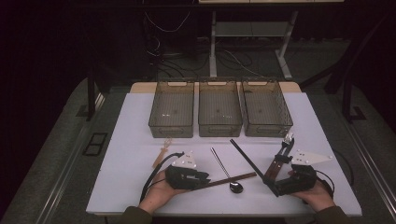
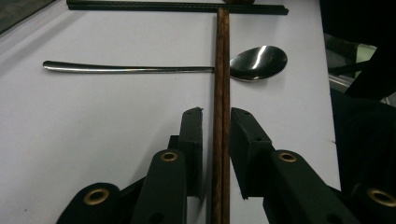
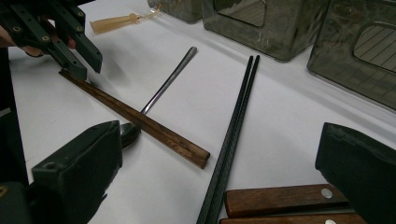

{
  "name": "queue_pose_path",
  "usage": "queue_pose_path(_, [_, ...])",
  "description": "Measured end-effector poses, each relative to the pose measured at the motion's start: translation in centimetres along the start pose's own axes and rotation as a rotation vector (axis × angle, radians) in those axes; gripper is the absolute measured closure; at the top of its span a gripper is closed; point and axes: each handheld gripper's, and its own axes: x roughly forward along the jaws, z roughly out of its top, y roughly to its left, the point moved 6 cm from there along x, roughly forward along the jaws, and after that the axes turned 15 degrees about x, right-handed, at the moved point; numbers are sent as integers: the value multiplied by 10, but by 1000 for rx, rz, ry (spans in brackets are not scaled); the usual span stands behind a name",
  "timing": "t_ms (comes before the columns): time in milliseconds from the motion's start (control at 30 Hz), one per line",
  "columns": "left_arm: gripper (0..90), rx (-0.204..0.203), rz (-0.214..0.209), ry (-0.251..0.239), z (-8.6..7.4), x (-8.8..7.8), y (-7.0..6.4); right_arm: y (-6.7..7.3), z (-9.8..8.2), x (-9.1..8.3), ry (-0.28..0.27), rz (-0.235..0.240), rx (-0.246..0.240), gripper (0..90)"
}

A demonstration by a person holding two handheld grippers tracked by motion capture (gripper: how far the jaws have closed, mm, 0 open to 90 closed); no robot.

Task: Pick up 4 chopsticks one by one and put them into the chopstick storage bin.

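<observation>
A pair of brown wooden chopsticks (image 1: 233, 178) (image 2: 221, 70) (image 3: 140, 119) lies on the white table, crossing over a steel spoon (image 1: 236, 187) (image 2: 257, 63) (image 3: 168, 81). My left gripper (image 1: 205, 179) (image 2: 217, 114) (image 3: 79, 65) straddles the near end of these chopsticks. Its jaws stand close on either side, with a thin gap still showing on one side. Black chopsticks (image 1: 247, 158) (image 2: 177, 6) (image 3: 233, 130) lie diagonally in the middle. My right gripper (image 1: 273, 175) (image 3: 219, 140) is wide open over the wood-handled fork (image 1: 281, 156) (image 3: 285, 198).
Three clear bins (image 1: 171, 126) (image 1: 219, 127) (image 1: 267, 126) stand in a row at the back of the table. A small pale wooden utensil (image 1: 162, 154) (image 3: 114, 22) lies left of centre. The table's front edge is just below both hands.
</observation>
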Motion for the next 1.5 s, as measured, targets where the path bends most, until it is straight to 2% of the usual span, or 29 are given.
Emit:
queue_pose_path(400, [798,16,-17,19,-1,6,-3,-1,0,0,0,-4,2,9])
queue_pose_path(1100, [803,22,-6,52,-5,8,-1,1,1,-1,-4,2,-1,9])
queue_pose_path(1267, [808,12,0,53,-7,11,1,1,1,-1,-7,3,4,9])
queue_pose_path(1500, [825,26,6,53,-7,14,1,0,2,-1,-10,6,5,9])
